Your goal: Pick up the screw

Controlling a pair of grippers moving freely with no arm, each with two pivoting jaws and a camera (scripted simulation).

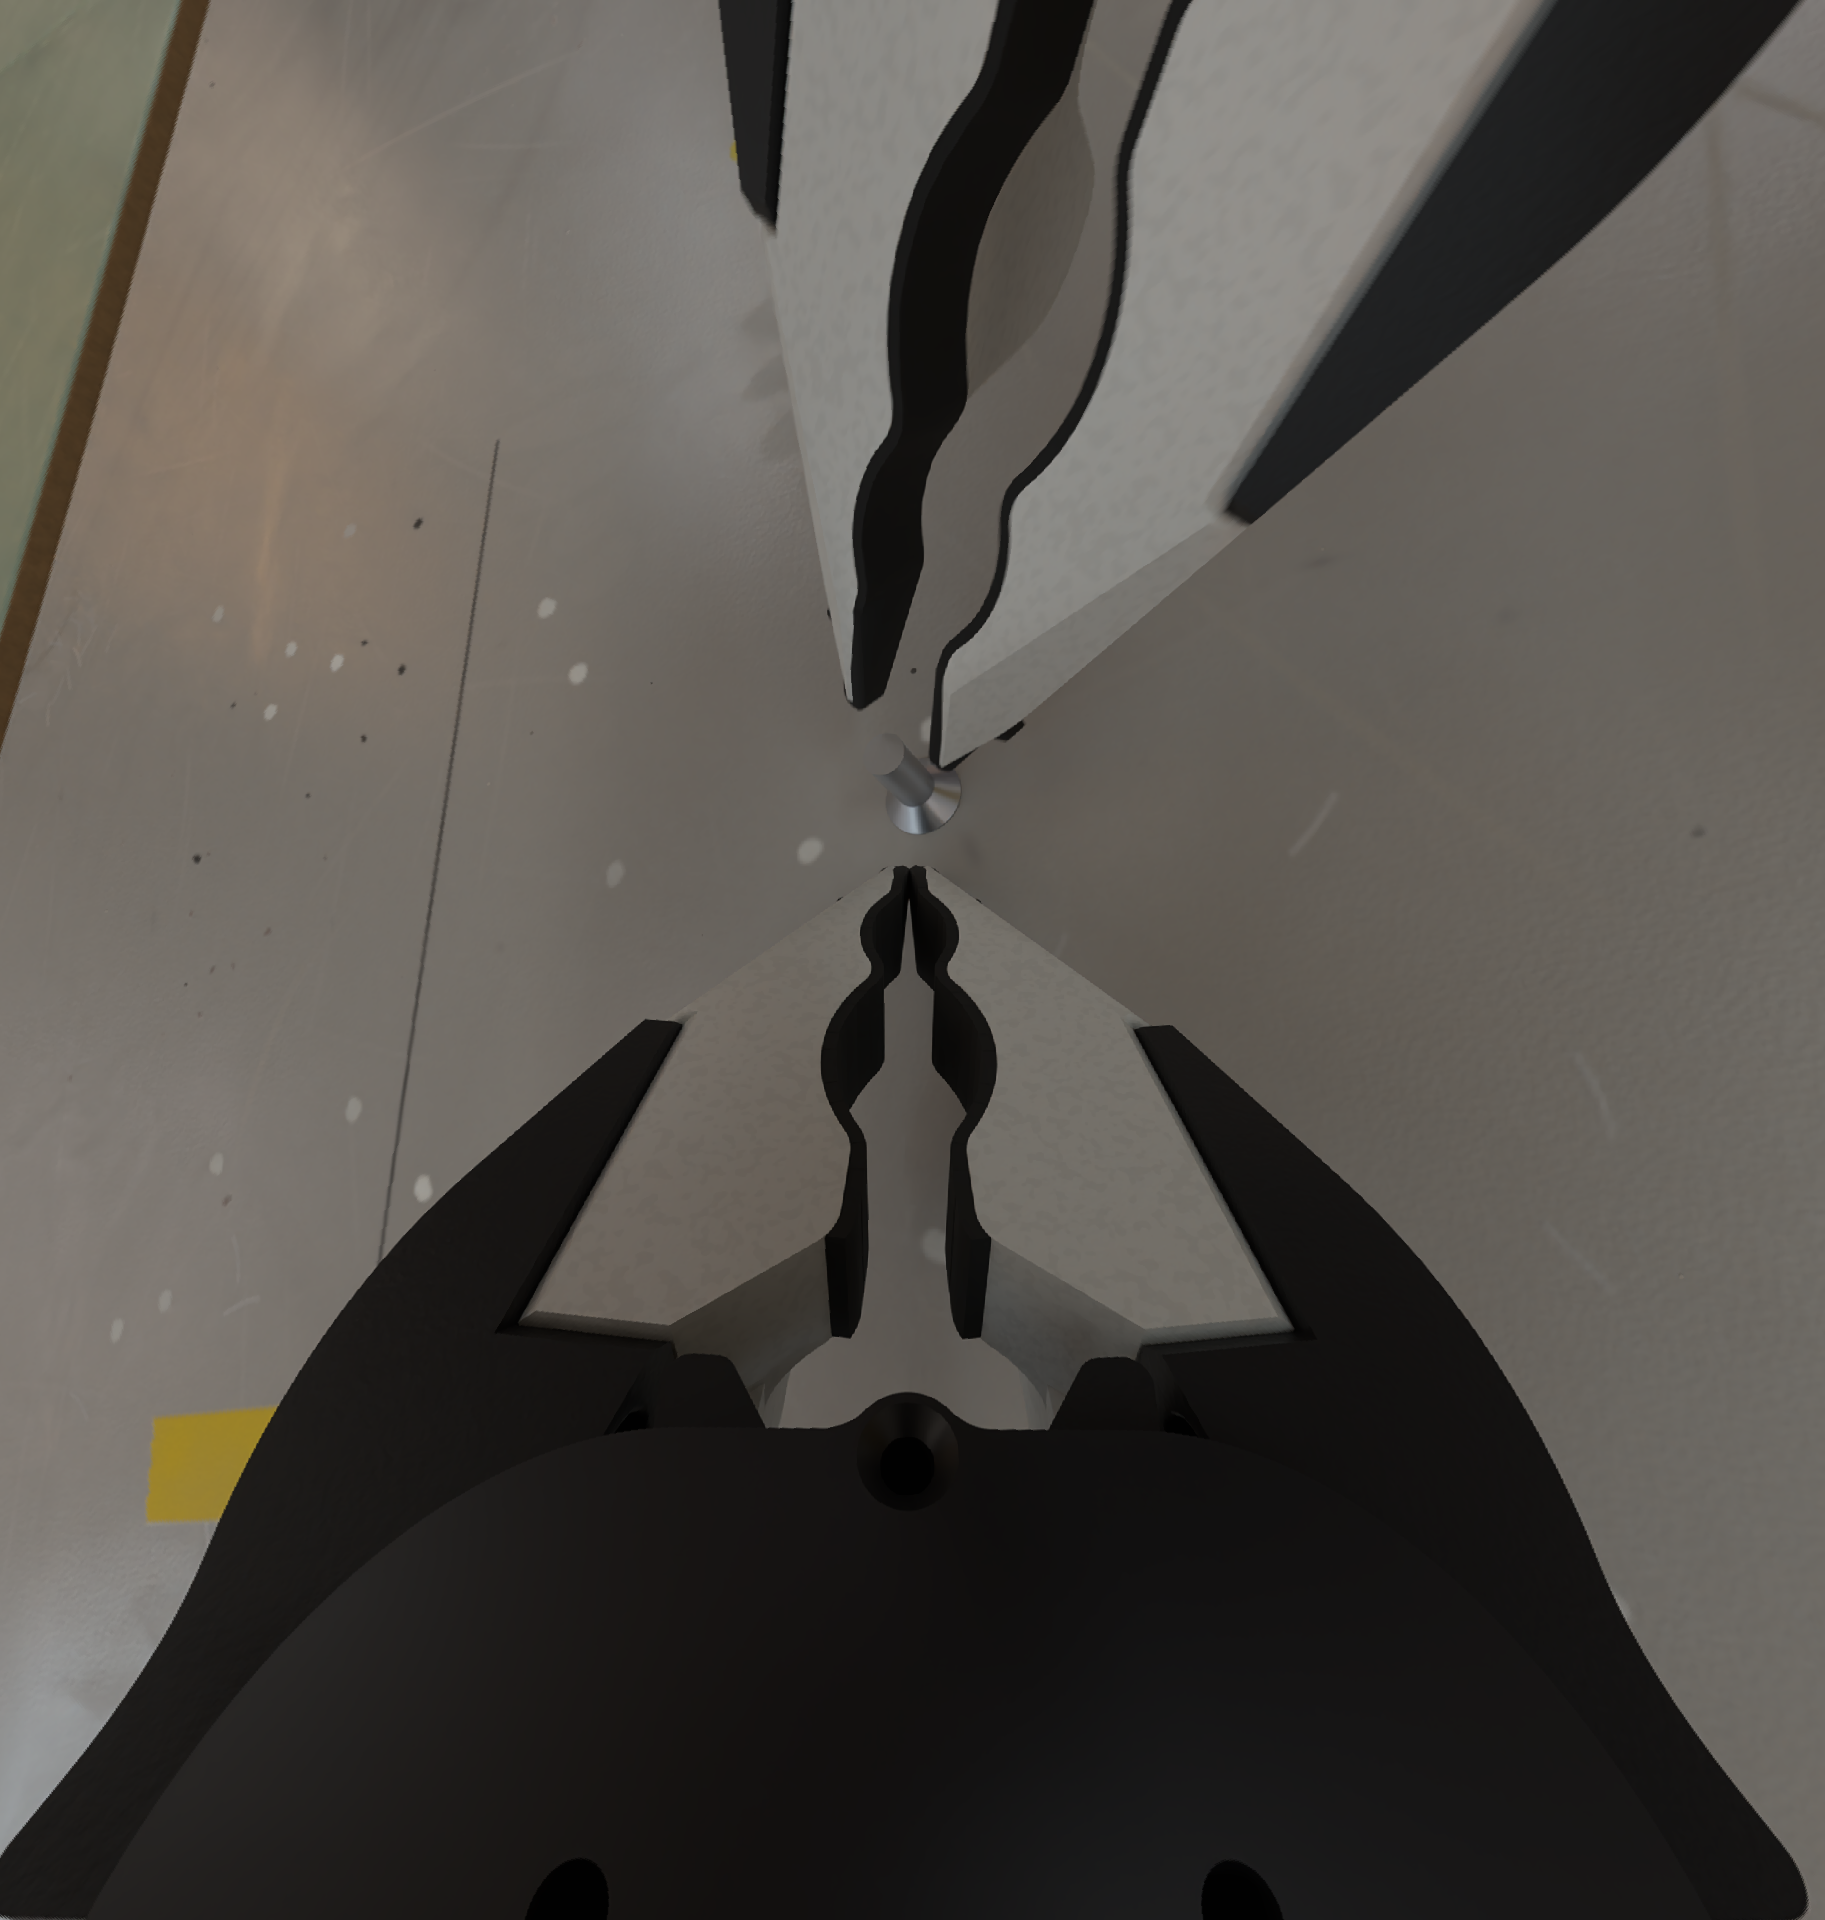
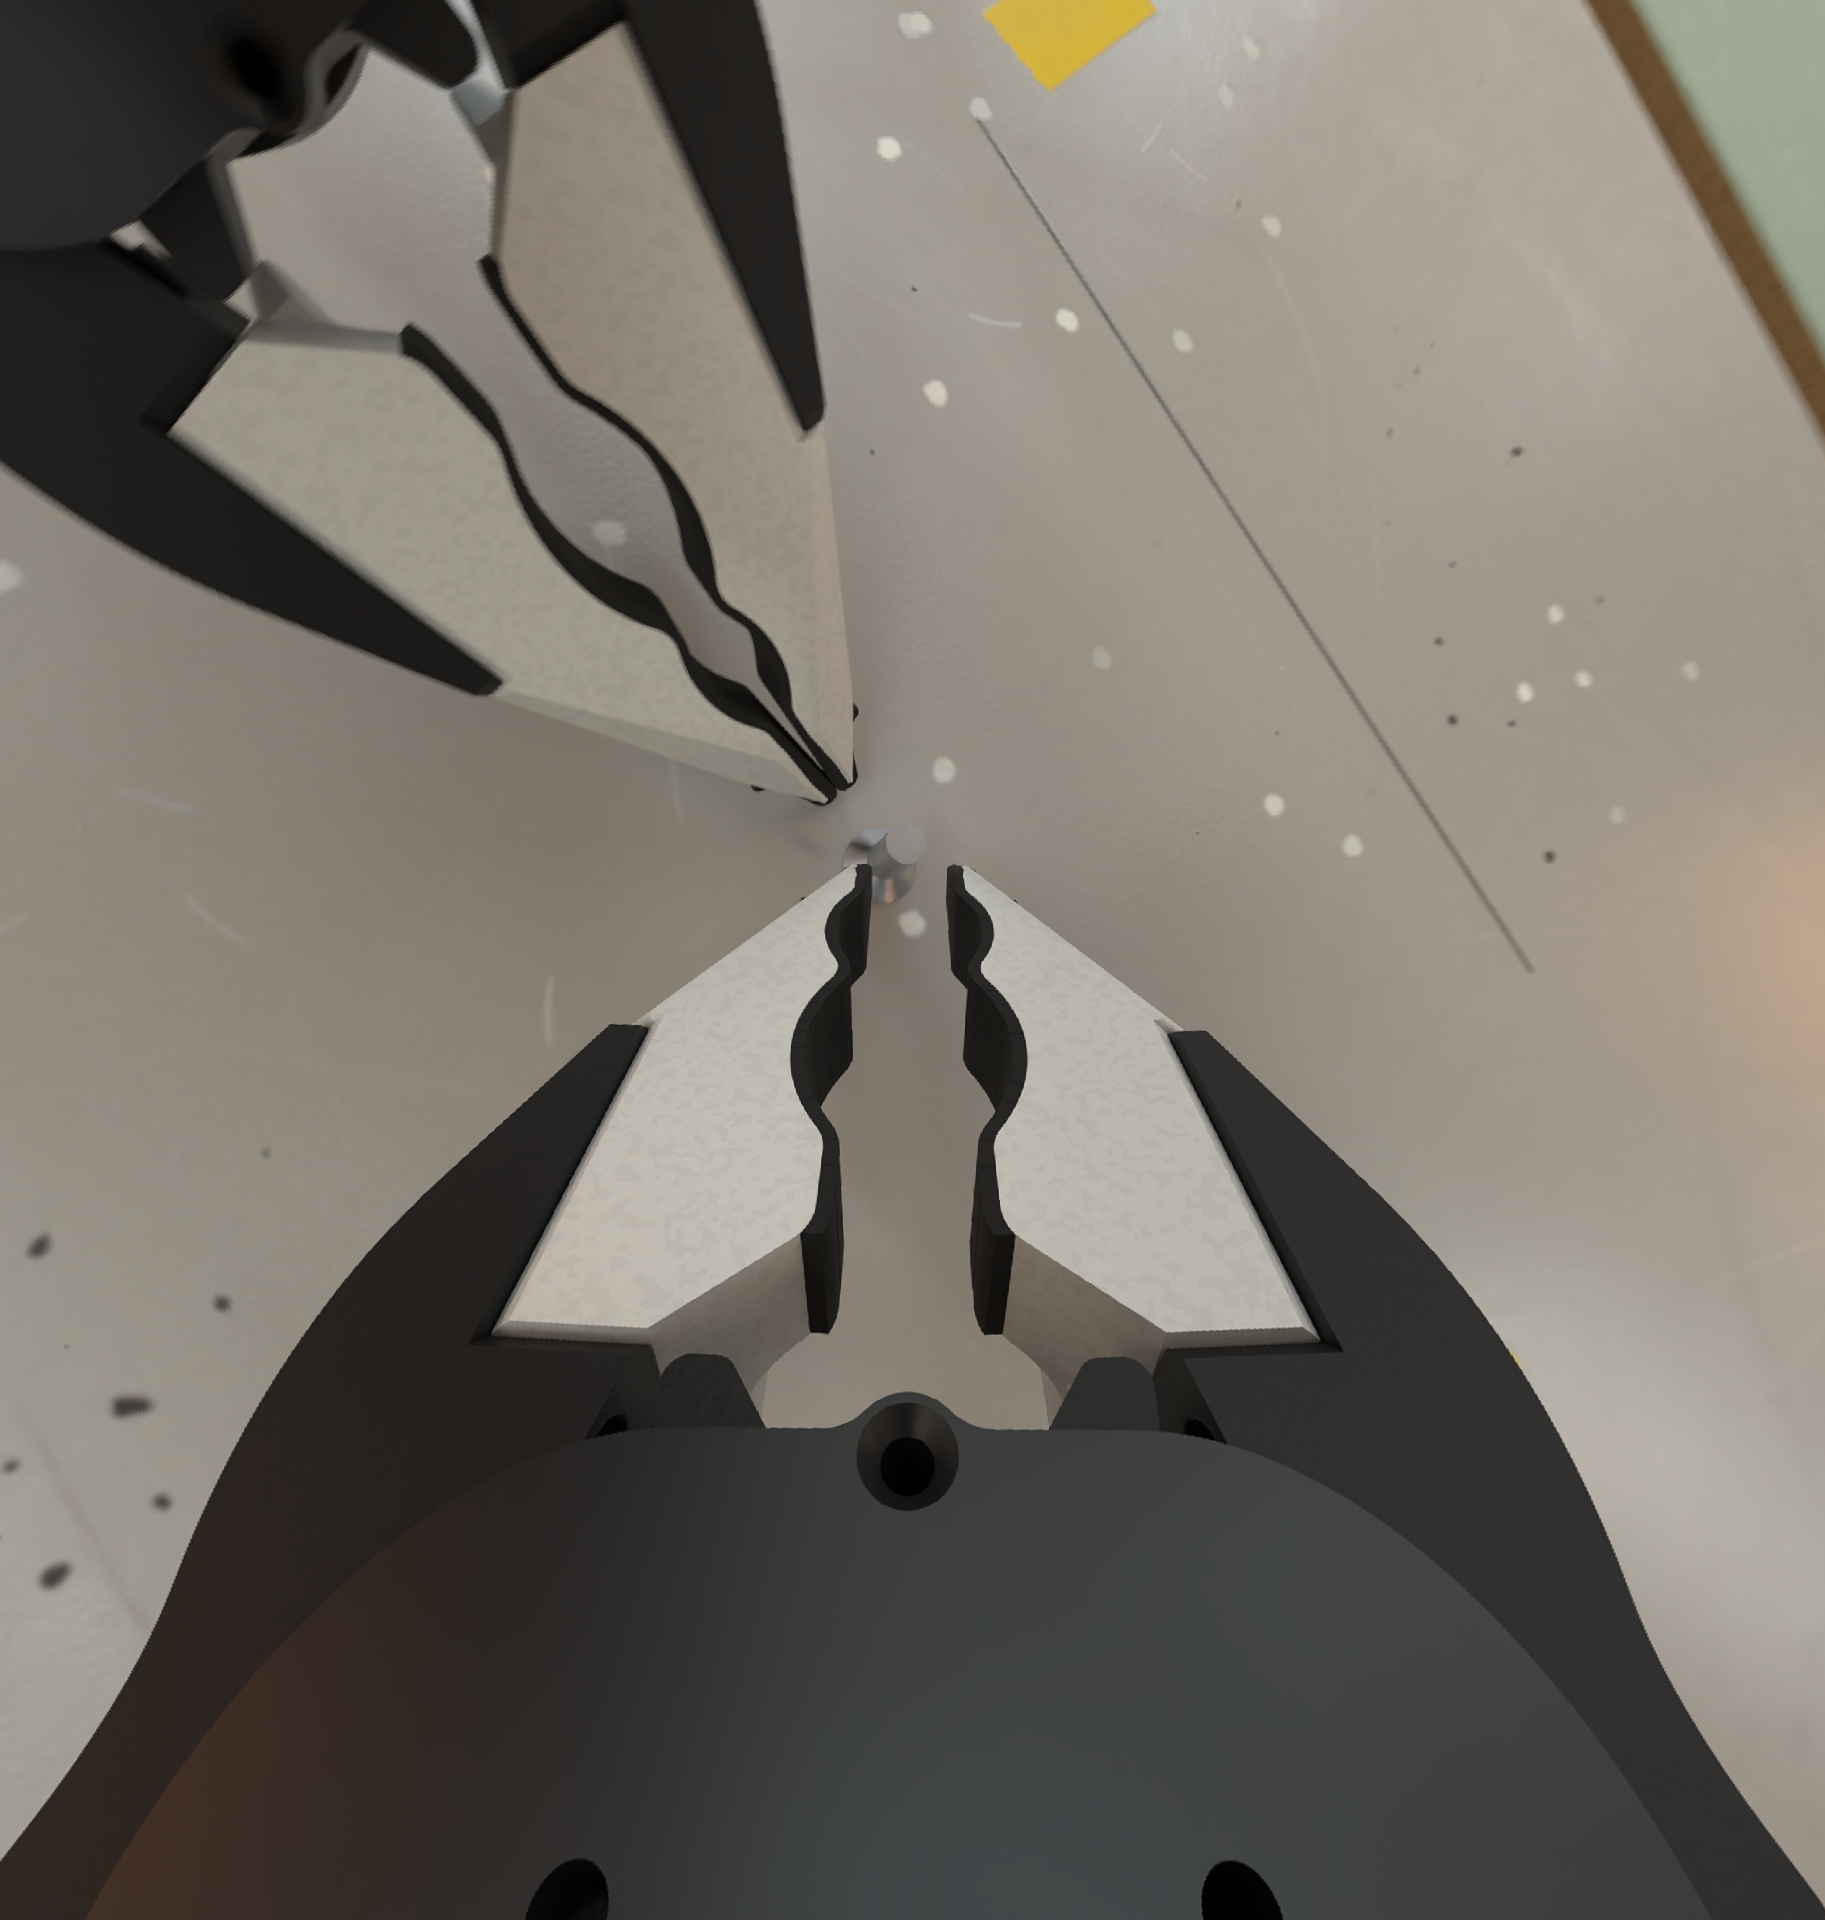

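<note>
A small silver screw (image 1: 918,798) lies on the grey table (image 1: 1407,935), flat head towards my left gripper. My left gripper (image 1: 910,875) is shut and empty, its tips just short of the screw's head. My right gripper (image 1: 903,727) comes in from the far side, narrowly open, with its fingertips either side of the screw's shank end. In the right wrist view the screw (image 2: 887,857) lies at the mouth of my right gripper (image 2: 908,881), close to its left fingertip (image 2: 858,883). The shut left gripper (image 2: 830,784) points in from the upper left.
A yellow tape patch (image 1: 201,1460) sits on the table; it also shows in the right wrist view (image 2: 1074,36). A thin dark line (image 2: 1251,540) crosses the table. The brown table edge (image 1: 87,416) borders green floor (image 1: 25,208).
</note>
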